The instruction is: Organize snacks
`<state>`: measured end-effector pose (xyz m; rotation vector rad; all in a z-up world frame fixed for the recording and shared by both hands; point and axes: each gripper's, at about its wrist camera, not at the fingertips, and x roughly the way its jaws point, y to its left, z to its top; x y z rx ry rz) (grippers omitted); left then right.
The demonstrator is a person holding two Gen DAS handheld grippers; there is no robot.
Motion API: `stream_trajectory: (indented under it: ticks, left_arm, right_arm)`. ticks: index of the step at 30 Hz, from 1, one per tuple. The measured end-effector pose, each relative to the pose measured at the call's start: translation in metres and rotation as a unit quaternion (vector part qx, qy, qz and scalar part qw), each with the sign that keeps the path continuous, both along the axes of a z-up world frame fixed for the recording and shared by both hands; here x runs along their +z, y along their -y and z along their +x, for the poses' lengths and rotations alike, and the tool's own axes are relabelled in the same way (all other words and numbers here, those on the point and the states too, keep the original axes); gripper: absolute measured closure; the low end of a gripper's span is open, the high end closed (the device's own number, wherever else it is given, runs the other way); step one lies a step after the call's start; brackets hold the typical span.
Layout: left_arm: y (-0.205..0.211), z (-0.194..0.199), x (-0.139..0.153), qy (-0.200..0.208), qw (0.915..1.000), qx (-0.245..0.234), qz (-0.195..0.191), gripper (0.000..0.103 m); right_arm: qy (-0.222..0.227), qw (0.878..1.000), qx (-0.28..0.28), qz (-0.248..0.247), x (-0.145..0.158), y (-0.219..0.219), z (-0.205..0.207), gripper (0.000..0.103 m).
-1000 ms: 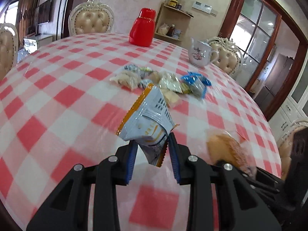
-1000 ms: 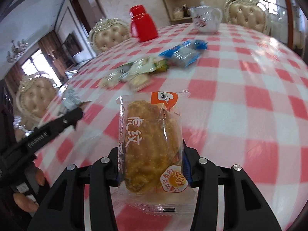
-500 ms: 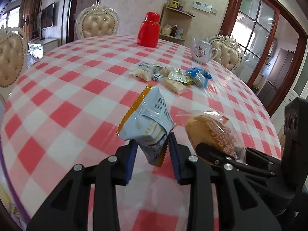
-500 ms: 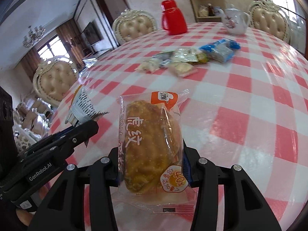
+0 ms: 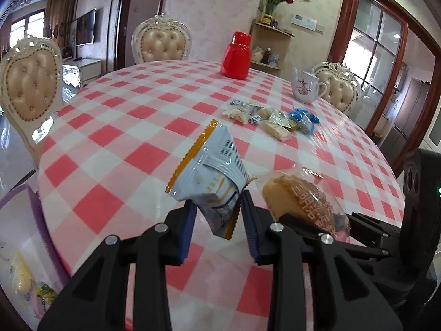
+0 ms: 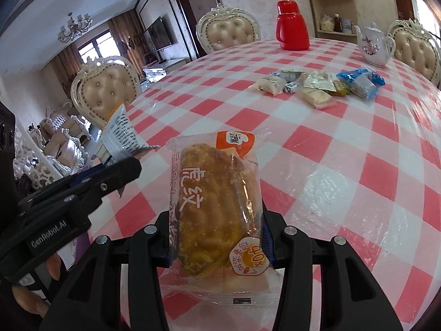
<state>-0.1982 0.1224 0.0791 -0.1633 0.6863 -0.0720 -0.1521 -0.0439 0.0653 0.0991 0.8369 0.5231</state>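
My left gripper is shut on a white and orange snack packet, held above the near edge of the round table. My right gripper is shut on a clear-wrapped golden bread packet, also held above the table; it shows in the left wrist view just to the right. The left gripper and its packet show at the left of the right wrist view. A cluster of several loose snack packets lies on the far right of the table.
A red jug and a white teapot stand at the table's far side. Cream padded chairs ring the table. A purple container holding snack packets sits below the table's near left edge.
Both grippers have pulled back and up from the snack cluster toward the table's near left edge, each still holding its packet. The purple container has come into the left wrist view.
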Motion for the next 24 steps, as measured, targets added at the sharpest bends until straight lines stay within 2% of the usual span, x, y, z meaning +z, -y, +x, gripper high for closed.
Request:
stream_trajectory:
  ticks: [8,15,19,24]
  left_arm:
    - [-0.044,-0.033,0.007,0.006,0.9993,0.035,0.013,0.070]
    - [-0.101,-0.064,0.020,0.020,0.9963,0.083,0.011,0.069]
    - [-0.135,-0.077,0.032,0.032,0.9925,0.117,0.016,0.069]
    - [-0.172,-0.092,0.040,0.036,0.9845,0.165,0.049,0.069]
  right_arm:
    - [0.006,1.000,0.029,-0.009,0.004,-0.023,-0.012,0.058]
    - [0.019,0.996,0.085,-0.024,0.008,-0.065,-0.036,0.058]
    - [0.025,0.993,0.114,-0.034,0.009,-0.088,-0.048,0.058]
    - [0.028,0.986,0.157,-0.048,0.007,-0.124,-0.063,0.058]
